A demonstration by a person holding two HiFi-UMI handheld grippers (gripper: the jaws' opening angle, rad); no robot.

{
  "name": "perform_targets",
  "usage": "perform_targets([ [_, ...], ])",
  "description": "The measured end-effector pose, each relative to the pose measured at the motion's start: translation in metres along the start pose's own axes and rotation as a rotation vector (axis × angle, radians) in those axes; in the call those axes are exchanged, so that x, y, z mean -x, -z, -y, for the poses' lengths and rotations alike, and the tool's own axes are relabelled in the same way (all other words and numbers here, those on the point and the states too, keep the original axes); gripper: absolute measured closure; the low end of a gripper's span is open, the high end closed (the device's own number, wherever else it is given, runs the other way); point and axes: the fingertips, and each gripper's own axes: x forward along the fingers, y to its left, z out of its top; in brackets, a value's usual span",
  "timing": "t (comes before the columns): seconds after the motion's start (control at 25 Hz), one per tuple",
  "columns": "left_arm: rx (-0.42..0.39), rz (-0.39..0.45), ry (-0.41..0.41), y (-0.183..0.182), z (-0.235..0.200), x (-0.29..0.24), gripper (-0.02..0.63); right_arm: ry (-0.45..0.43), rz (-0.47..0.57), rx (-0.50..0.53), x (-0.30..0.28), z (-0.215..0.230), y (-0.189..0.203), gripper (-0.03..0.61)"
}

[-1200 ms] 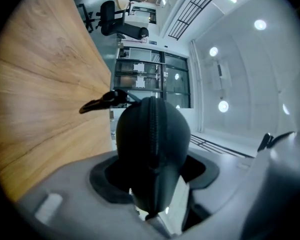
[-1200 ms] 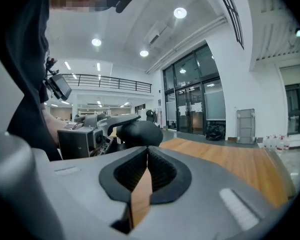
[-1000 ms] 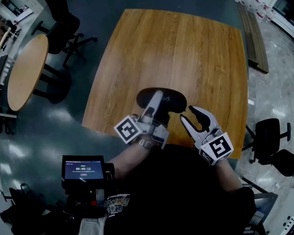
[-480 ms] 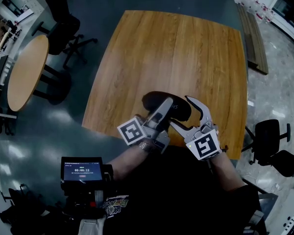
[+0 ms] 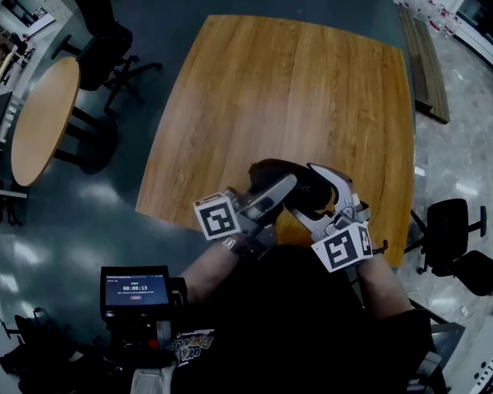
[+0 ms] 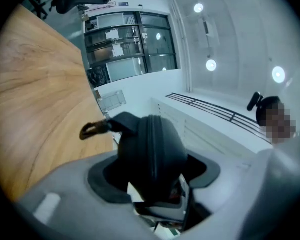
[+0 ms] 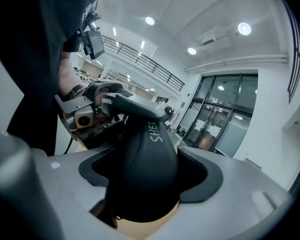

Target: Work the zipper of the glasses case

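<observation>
Left gripper is clamping the black glasses case edge-on, zipper seam facing its camera, its jaws having just widened slightly. Right gripper is pressing on the case's other end, jaws having just narrowed slightly. White letters "SHE" are showing; the rest is hiding behind a left jaw. Both are meeting over the wooden table's near edge.

Over the near edge of a wooden counter, the left gripper and right gripper grip a black glasses case between their fingers, the left's just eased wider, the right's just closed in. A round table stands at left.
</observation>
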Motion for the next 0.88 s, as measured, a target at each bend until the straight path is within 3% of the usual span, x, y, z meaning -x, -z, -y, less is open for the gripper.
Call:
perform_targets([
  [0.12,0.081,0.052,-0.037,-0.008,-0.023,0.019,0.334,0.018,-0.042,-0.022,0.010,0.009,0.022,0.221],
  [0.2,0.101,0.121,-0.100,-0.018,-0.042,0.039,0.371,0.042,-0.076,-0.087,0.016,0.019,0.049,0.221],
  [0.28,0.088,0.124,-0.156,-0.016,-0.056,0.057,0.437,0.055,-0.106,-0.183,0.015,0.026,0.087,0.222],
  [0.4,-0.003,-0.038,-0.202,0.014,-0.062,0.064,0.512,0.019,-0.170,-0.295,-0.003,0.024,0.145,0.224],
  [0.52,-0.086,-0.184,-0.195,0.045,-0.054,0.058,0.556,-0.045,-0.248,-0.329,-0.031,0.016,0.187,0.224],
  [0.68,-0.115,-0.236,-0.175,0.066,-0.050,0.058,0.566,-0.139,-0.353,-0.302,-0.059,0.002,0.227,0.224],
  [0.88,-0.165,-0.286,-0.243,0.081,-0.055,0.082,0.566,-0.228,-0.420,-0.280,-0.083,-0.016,0.251,0.222],
])
